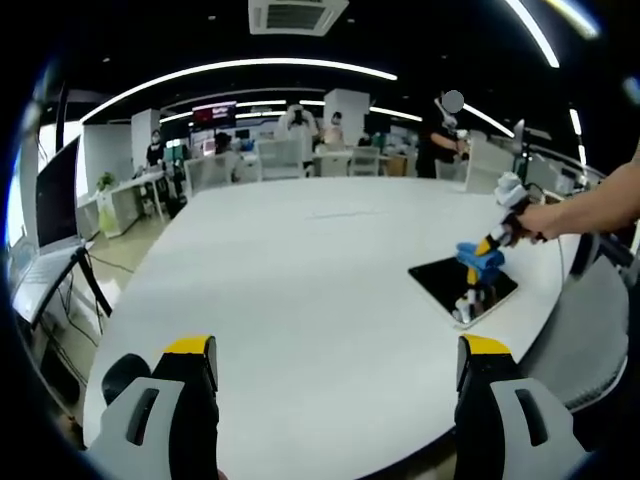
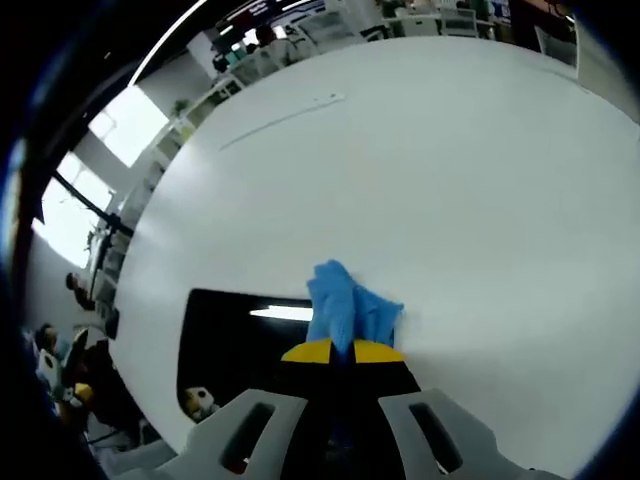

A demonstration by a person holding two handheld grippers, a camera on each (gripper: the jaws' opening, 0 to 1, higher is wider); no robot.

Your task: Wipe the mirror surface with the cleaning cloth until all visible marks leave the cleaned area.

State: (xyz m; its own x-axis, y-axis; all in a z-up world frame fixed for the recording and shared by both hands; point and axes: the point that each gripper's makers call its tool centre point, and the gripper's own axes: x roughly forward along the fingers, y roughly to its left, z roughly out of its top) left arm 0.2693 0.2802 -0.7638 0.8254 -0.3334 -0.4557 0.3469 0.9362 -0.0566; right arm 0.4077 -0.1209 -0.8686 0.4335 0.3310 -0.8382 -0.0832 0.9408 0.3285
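Right gripper (image 2: 343,350), clamped on the blue cloth (image 2: 345,305), should press flat across the dark mirror (image 2: 235,335); left gripper (image 1: 335,365) hangs apart over the desk (image 1: 300,270).

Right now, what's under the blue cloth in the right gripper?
The mirror lies flat on the white table, and the blue cloth, pinched in the right gripper, sits over its edge. Whatever marks lie beneath the cloth are covered.

Open office: white round table (image 1: 300,290), ceiling strip lights (image 1: 240,70), desks (image 1: 130,195) behind.
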